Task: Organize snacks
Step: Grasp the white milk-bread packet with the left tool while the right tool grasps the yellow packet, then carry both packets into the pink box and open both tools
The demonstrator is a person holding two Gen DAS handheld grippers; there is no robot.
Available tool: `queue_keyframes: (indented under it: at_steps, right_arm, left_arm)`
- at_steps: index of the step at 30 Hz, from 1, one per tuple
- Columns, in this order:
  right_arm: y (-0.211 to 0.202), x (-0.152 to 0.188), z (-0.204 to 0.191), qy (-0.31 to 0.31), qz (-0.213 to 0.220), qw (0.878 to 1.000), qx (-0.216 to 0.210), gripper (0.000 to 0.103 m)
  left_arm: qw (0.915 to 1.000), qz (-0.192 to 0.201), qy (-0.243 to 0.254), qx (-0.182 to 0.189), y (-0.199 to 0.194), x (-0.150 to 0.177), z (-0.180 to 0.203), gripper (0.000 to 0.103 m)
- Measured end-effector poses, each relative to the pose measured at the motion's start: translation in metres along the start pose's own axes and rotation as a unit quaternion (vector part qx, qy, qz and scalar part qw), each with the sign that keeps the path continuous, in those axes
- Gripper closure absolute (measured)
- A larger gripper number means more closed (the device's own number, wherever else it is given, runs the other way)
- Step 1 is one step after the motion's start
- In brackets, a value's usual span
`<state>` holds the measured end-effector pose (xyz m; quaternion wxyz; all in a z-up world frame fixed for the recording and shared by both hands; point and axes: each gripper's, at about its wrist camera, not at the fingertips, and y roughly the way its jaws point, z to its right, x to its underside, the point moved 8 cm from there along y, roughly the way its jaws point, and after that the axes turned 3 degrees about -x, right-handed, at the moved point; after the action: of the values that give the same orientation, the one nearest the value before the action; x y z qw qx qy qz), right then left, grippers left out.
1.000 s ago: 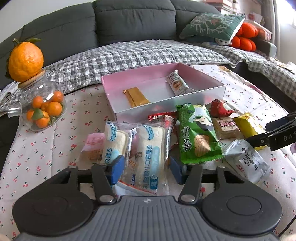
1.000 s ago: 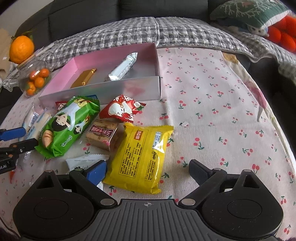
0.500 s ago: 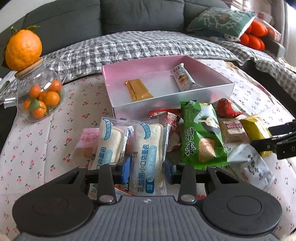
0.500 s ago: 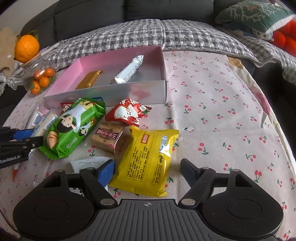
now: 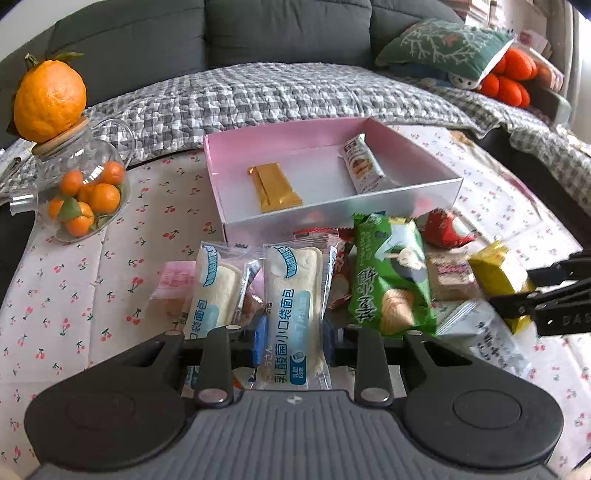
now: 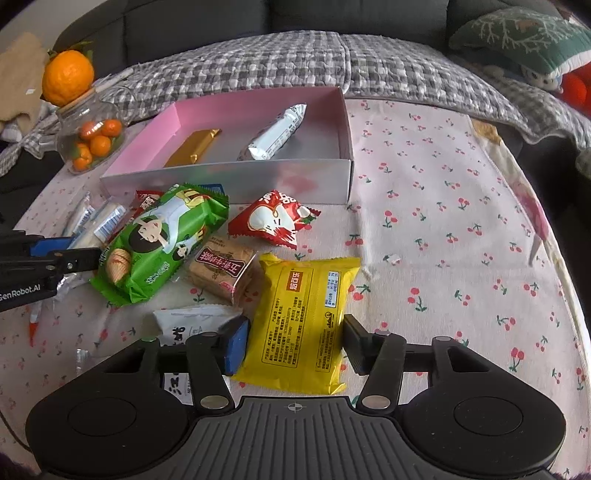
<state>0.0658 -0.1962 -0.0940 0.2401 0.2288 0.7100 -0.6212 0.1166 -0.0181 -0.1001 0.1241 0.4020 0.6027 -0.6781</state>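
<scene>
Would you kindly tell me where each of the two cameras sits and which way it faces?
Left wrist: on the left gripper, angled down over the table toward the sofa; its jaws are closing on a bread pack; the right gripper enters at right.
Right wrist: on the right gripper, angled down likewise; its jaws are closing around a yellow pack; the left gripper enters at left.
Shared: pink box, green pack, jar of oranges.

1. Pink box (image 5: pixel 402 192) sits open on the cloth, holding a gold bar (image 5: pixel 273 186) and a silver packet (image 5: pixel 364 168), apart.
2. Green bag (image 6: pixel 159 243), red pouch (image 6: pixel 277 219) and brown biscuit pack (image 6: pixel 221 271) lie in front of it.
3. Yellow pack (image 6: pixel 303 321) lies flat; bread roll (image 5: pixel 291 310) lies lengthwise.
</scene>
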Motion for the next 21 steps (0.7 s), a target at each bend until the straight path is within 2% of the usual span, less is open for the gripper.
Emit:
queue_keyframes:
  at_steps: [9,21]
  right_arm:
    - [-0.008,0.000,-0.001,0.025,-0.011,1.000,-0.008,0.050]
    - [-0.025,-0.025,0.007,0.068,0.029,0.997,-0.026,0.050]
  left_arm:
    - [0.9996,0.009,-0.019,0.016,-0.008,-0.007,0.000,0.077]
    - [0.9983,0.031,-0.042,0.024,-0.019,-0.027,0.000,0.077]
